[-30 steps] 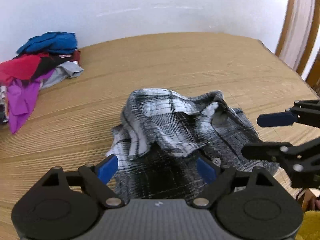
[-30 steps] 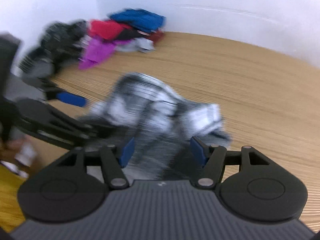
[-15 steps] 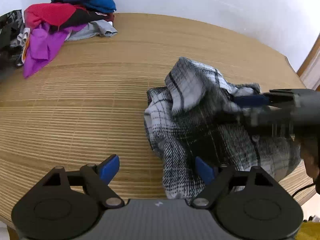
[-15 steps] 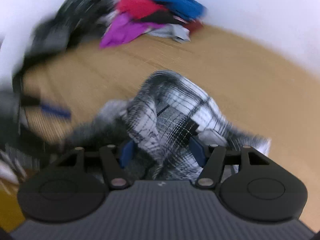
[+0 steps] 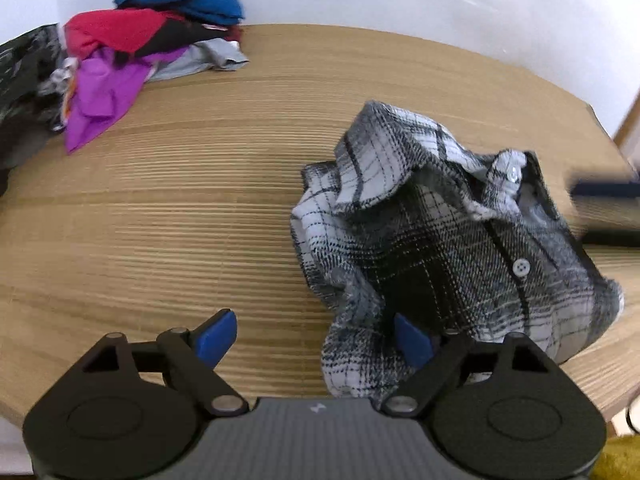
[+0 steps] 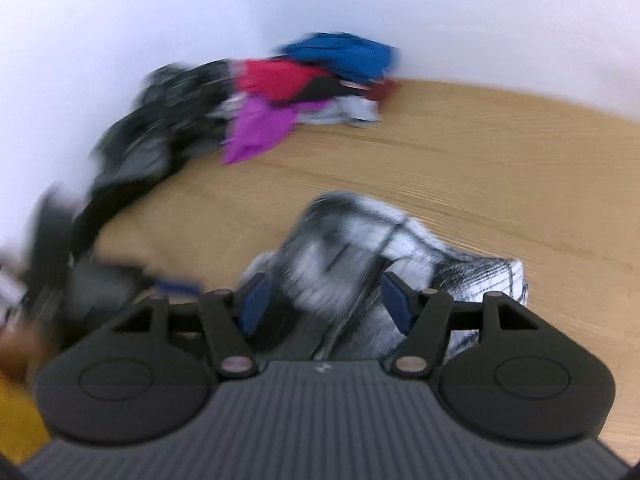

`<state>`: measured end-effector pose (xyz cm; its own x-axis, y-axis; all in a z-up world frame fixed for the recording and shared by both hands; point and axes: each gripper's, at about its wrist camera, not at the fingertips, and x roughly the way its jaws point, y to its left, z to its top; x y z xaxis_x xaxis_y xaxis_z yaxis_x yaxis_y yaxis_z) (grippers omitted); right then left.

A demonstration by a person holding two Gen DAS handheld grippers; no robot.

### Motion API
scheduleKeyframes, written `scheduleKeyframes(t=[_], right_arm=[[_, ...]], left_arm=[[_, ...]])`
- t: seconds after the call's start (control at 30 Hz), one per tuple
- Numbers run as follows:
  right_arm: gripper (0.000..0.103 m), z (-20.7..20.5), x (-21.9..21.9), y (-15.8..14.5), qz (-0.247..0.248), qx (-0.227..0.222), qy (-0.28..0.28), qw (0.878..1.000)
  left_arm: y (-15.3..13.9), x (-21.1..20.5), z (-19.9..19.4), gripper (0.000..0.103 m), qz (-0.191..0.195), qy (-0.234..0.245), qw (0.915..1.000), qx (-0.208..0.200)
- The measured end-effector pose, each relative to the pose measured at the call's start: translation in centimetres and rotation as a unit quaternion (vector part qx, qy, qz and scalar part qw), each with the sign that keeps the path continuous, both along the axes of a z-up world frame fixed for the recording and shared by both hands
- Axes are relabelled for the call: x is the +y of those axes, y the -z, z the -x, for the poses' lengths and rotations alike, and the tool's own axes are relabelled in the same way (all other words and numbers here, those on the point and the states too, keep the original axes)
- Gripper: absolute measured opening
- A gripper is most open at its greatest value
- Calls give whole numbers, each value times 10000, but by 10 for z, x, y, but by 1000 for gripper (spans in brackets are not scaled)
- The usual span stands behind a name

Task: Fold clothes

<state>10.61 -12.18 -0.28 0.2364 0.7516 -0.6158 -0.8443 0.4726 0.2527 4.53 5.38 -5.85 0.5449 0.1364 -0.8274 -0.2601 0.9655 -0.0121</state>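
A crumpled black-and-white plaid shirt [image 5: 440,232] lies on the wooden table [image 5: 160,220], buttons facing up. My left gripper [image 5: 314,338] hangs open just above the table; its right pad is over the shirt's near hem, its left pad over bare wood. My right gripper [image 5: 604,208] shows blurred at the right edge, beside the collar and apart from it. In the blurred right wrist view, the right gripper [image 6: 326,304] is open above the shirt [image 6: 360,248], and fabric shows between and below its pads. The left gripper [image 6: 176,286] is a dark smear at the left.
A pile of clothes [image 5: 152,40], blue, red, purple, grey and dark, sits at the table's far left by the white wall; it also appears as the pile [image 6: 300,92]. The table's edge curves close behind the shirt on the right. Something yellow [image 5: 616,460] lies below the table.
The left wrist view has swung, so the shirt now sits further right in it. The right gripper has drawn back from over the shirt to the right edge.
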Motion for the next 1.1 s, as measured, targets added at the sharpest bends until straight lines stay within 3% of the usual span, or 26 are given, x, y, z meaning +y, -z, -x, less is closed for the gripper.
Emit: scheduleKeyframes(t=[0.03, 0.13, 0.2, 0.33, 0.57, 0.7, 0.77, 0.87, 0.97, 1.03, 1.1], right_arm=[[65, 7, -8, 1, -31, 177, -257, 9995], [52, 25, -22, 16, -150, 732, -887, 9933], [42, 34, -22, 28, 51, 777, -1093, 9909], [40, 30, -20, 45, 174, 545, -844, 9948], [41, 20, -15, 63, -6, 522, -588, 9969], [46, 24, 7, 69, 291, 982, -1091, 9887], [47, 37, 8, 58, 519, 685, -1166, 9895], [46, 43, -8, 36, 568, 372, -669, 9954], [53, 38, -30, 14, 595, 212, 408, 9972], [60, 33, -40, 2, 750, -23, 1263, 9892], [62, 30, -48, -1, 927, -170, 1759, 9799]], left_arm=[[-2, -3, 1, 87, -50, -39, 10000, 4], [-6, -12, 1, 88, -266, -126, 9996, 56], [-8, -16, -3, 89, -359, -212, 9991, 82], [-7, -17, -6, 93, -488, -277, 9983, 126], [-5, -18, -7, 92, -699, -143, 9974, 133], [5, -18, -7, 94, -823, 61, 9963, 246], [3, -15, -4, 93, -754, 119, 9969, 179], [-8, -16, 7, 91, -624, 199, 9978, 67], [-21, -19, 18, 92, -469, 295, 9984, -56], [-29, -25, 26, 92, -325, 414, 9985, -153], [-34, -36, 29, 93, -304, 549, 9978, -190]])
